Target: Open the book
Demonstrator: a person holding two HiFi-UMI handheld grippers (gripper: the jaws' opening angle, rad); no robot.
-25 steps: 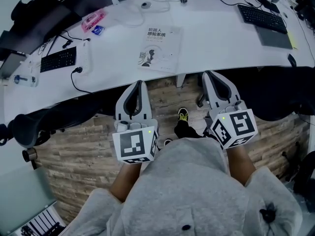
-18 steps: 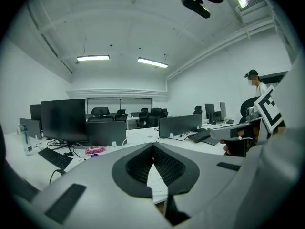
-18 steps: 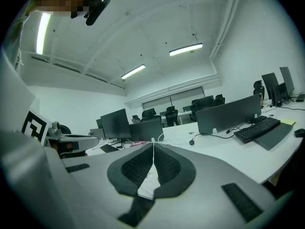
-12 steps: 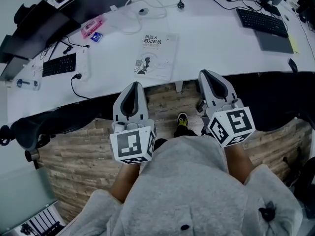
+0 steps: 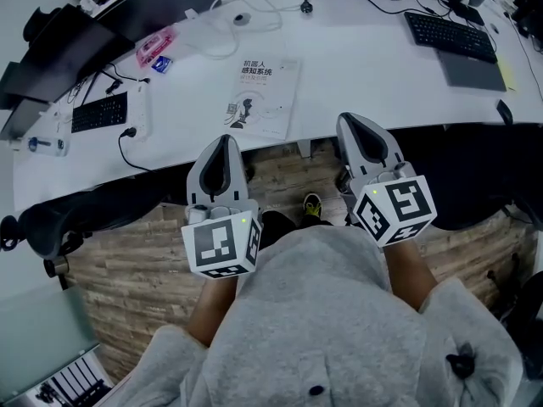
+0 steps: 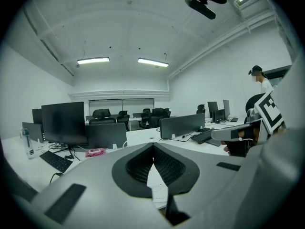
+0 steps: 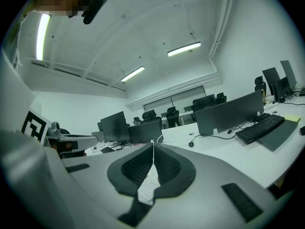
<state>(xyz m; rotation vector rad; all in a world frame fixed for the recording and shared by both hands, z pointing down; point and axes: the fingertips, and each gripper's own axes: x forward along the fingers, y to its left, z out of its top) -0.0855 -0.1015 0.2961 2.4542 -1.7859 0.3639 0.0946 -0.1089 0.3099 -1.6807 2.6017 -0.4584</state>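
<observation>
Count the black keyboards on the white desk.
2. One keyboard lies at the left end of the desk, left of the book; the other keyboard lies at the far right. More may be hidden beyond the view's edge.

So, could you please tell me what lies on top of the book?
Nothing: the book lies closed on the desk, its cover bare. Its pages, and anything beneath it, are covered.
</observation>
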